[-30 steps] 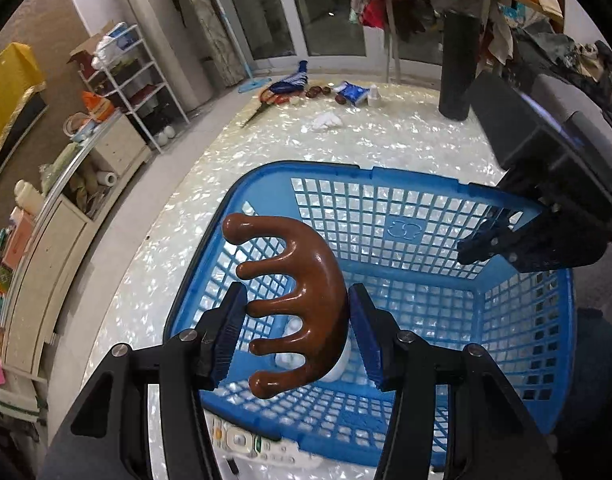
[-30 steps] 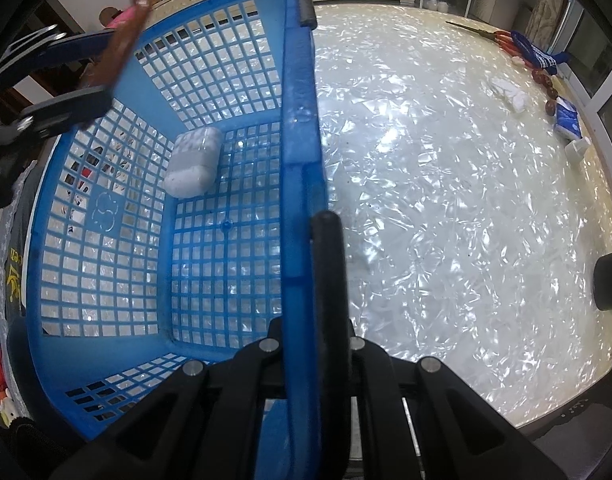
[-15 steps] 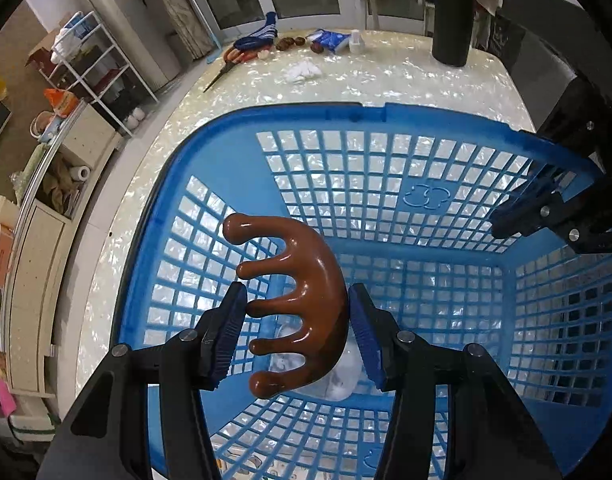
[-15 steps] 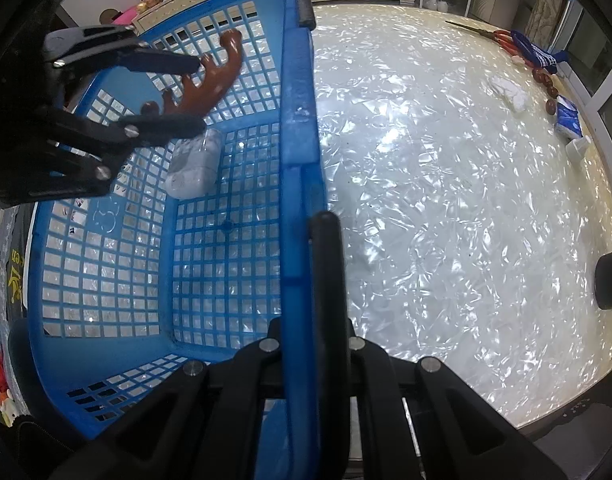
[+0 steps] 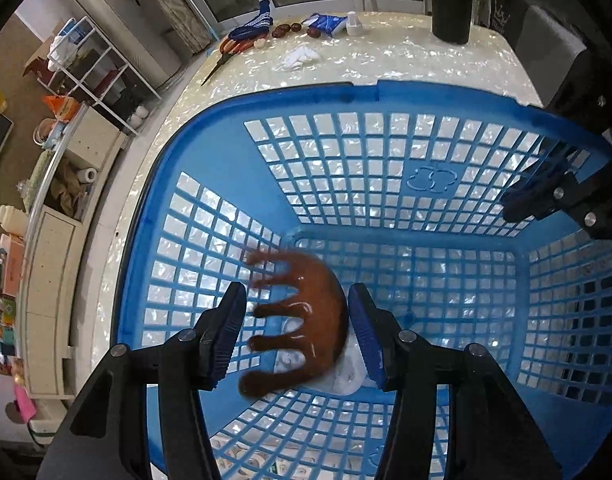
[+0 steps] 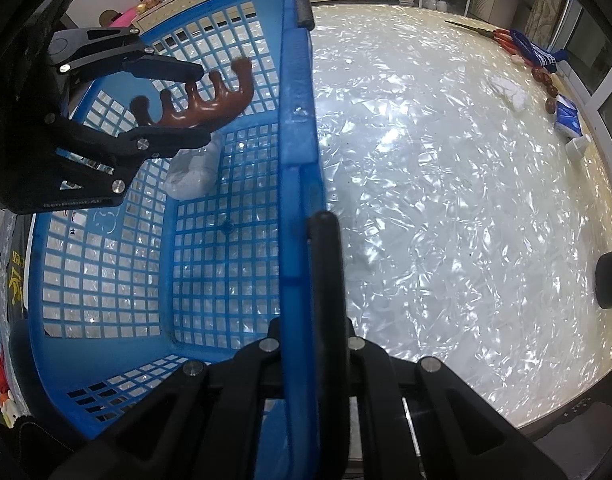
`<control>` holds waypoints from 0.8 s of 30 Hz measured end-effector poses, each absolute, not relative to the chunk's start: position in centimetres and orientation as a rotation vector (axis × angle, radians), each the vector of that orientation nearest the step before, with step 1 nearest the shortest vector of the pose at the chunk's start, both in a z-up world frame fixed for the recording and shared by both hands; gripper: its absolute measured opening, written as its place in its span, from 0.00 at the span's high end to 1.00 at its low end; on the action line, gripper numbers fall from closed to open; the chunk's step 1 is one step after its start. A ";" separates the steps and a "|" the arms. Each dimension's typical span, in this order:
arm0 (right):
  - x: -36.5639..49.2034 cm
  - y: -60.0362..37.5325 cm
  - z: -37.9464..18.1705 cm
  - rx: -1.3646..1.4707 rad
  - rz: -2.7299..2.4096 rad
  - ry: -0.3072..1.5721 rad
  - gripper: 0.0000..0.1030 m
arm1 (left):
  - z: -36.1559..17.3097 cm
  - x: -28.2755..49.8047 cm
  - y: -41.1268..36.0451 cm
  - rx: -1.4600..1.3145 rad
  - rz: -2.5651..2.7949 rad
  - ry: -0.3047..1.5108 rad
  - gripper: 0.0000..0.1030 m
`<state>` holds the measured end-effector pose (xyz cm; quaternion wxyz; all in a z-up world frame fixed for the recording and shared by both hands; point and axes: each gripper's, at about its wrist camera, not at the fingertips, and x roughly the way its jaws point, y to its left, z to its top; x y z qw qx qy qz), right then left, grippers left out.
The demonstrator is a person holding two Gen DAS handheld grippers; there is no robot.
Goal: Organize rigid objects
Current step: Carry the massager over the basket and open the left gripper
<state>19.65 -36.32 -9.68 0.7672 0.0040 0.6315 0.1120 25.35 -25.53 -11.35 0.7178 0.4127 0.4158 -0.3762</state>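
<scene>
A blue plastic basket [image 5: 370, 92] stands on the pearly table. My left gripper [image 5: 296, 312] hangs inside it, pointing steeply down, and its jaws are opening. A brown wooden massager with several prongs [image 5: 306, 320] is blurred between the pads [image 5: 228, 328] and slipping free. Under it a white object [image 5: 348, 376] lies on the basket floor. From the right wrist view the massager [image 6: 204, 102] sits between the left gripper's fingers [image 6: 162, 68], above the white object [image 6: 190, 178]. My right gripper [image 6: 306, 224] is shut on the basket's rim [image 6: 296, 120].
At the table's far edge lie red-handled scissors [image 5: 234, 46], a white tissue [image 5: 300, 58], a blue packet [image 5: 326, 22] and a black cylinder [image 5: 452, 0]. Low cabinets and a wire shelf [image 5: 98, 80] stand to the left of the table. Bare table [image 6: 446, 200] spreads right of the basket.
My left gripper sank into the basket with the massager. Its pads have now spread and the massager has dropped lower between them. The right gripper kept still on the rim.
</scene>
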 end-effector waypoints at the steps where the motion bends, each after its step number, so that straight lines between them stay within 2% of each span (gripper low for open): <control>1: 19.6 -36.3 -9.7 0.009 0.244 1.372 0.95 | -11.4 25.3 -25.6 0.911 -0.833 0.920 0.39; 2: 19.6 -36.3 -9.7 0.008 0.244 1.371 0.95 | -11.3 25.3 -25.5 0.904 -0.839 0.919 0.36; 4: 19.6 -36.3 -9.7 0.007 0.243 1.372 0.95 | -11.1 25.3 -25.4 0.895 -0.846 0.924 0.24; 10: 19.6 -36.3 -9.7 0.010 0.239 1.373 0.95 | -9.7 24.9 -24.8 0.853 -0.899 0.930 0.03; 24: 19.8 -36.7 -9.8 0.022 0.237 1.377 0.95 | -1.0 24.2 -19.1 0.737 -0.803 0.888 0.00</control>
